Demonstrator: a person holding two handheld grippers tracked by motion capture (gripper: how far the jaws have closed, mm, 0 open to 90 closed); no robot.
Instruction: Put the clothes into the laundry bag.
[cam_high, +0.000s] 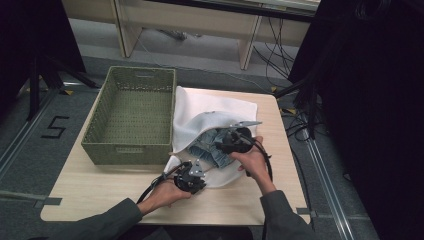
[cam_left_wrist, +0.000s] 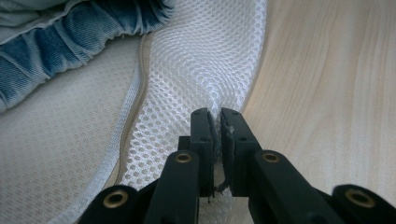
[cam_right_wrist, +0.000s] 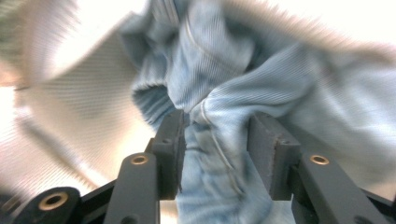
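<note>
Denim garment (cam_high: 212, 145) sits centre frame, half inside the white mesh bag (cam_high: 200, 112); my right gripper (cam_high: 231, 140) has its jaws clamped on a denim fold while the left gripper (cam_high: 192, 176) pinches the bag's near edge tight. I judge this the stuffing step: next, push the denim deeper while holding the mouth taut. Pale wooden table (cam_high: 100, 190), green woven basket (cam_high: 131, 115) upper left, grey floor with cables beyond.

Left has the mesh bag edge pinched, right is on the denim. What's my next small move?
Probably push the denim garment deeper into the white mesh bag with the right gripper: part of it lies outside the opening, and the left gripper holds the edge taut.
</note>
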